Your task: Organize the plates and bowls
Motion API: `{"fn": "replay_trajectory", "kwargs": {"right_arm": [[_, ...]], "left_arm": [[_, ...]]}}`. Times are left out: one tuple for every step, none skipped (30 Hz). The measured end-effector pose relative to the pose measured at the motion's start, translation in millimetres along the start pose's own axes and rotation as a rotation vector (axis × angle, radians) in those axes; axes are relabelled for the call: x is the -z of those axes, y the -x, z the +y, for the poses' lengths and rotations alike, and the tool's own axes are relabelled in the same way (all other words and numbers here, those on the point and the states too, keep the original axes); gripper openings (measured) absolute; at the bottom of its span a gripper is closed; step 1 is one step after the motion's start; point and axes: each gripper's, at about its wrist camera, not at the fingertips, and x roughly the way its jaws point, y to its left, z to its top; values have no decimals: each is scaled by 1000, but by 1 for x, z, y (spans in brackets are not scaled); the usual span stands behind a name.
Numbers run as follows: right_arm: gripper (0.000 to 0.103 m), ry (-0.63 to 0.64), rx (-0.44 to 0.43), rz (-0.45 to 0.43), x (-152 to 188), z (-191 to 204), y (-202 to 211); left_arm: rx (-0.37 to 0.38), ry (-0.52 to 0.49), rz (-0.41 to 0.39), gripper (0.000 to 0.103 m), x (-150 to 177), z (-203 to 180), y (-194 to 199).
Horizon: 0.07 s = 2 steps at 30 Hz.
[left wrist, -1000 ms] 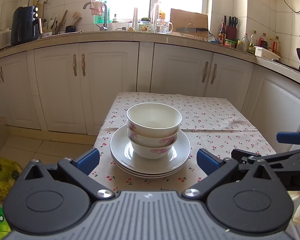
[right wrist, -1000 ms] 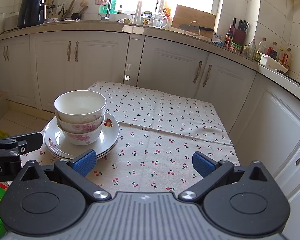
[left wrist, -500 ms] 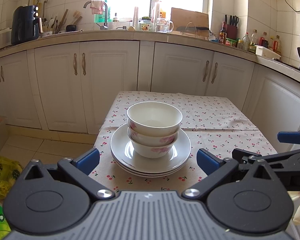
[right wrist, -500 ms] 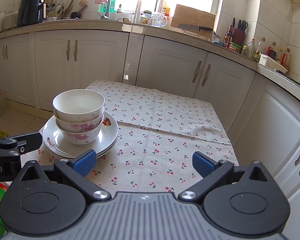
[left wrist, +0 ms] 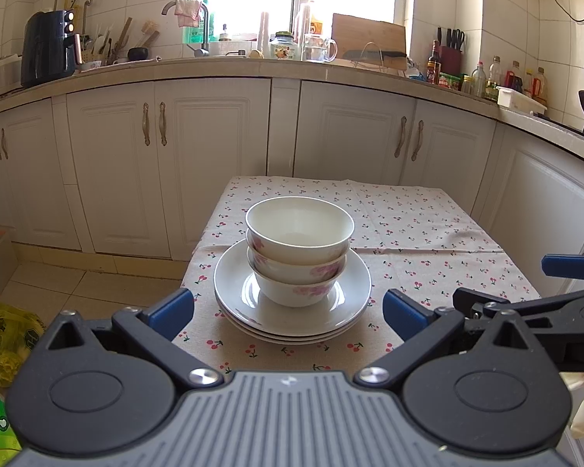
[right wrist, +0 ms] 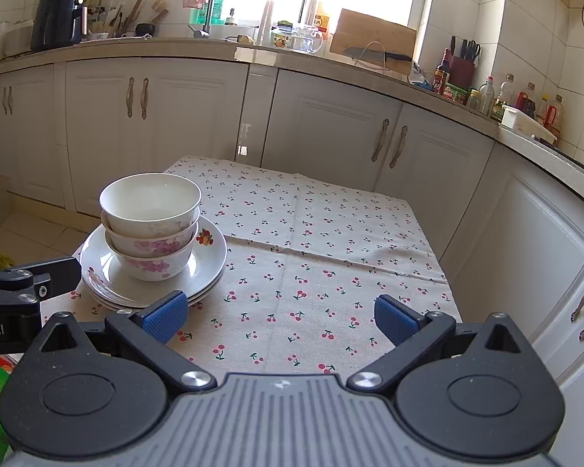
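Note:
Three white bowls with pink flowers [left wrist: 299, 251] are nested in a stack on a stack of white plates [left wrist: 350, 295] at the table's near left; the bowls [right wrist: 151, 225] and plates [right wrist: 210, 260] also show in the right wrist view. My left gripper [left wrist: 288, 309] is open and empty, just in front of the plates. My right gripper [right wrist: 279, 317] is open and empty, over the cloth to the right of the plates. The right gripper also shows in the left wrist view [left wrist: 564, 272].
A cherry-print tablecloth [right wrist: 331, 257] covers the small table. White kitchen cabinets [left wrist: 198, 148] and a cluttered counter [left wrist: 331, 66] stand behind. Green and yellow bags [left wrist: 0, 334] lie on the floor at the left.
Both grippers have risen and drawn back very slightly. The bowls and plates have not moved.

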Motion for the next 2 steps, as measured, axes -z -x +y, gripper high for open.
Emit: {"fn": "replay_trajectory", "kwargs": {"right_arm": [[103,0,0,0,0,0,0],[103,0,-1,0,0,0,0]], "left_arm": [[0,-1,-1,102,0,0,0],[0,-1,0,102,0,0,0]]}}
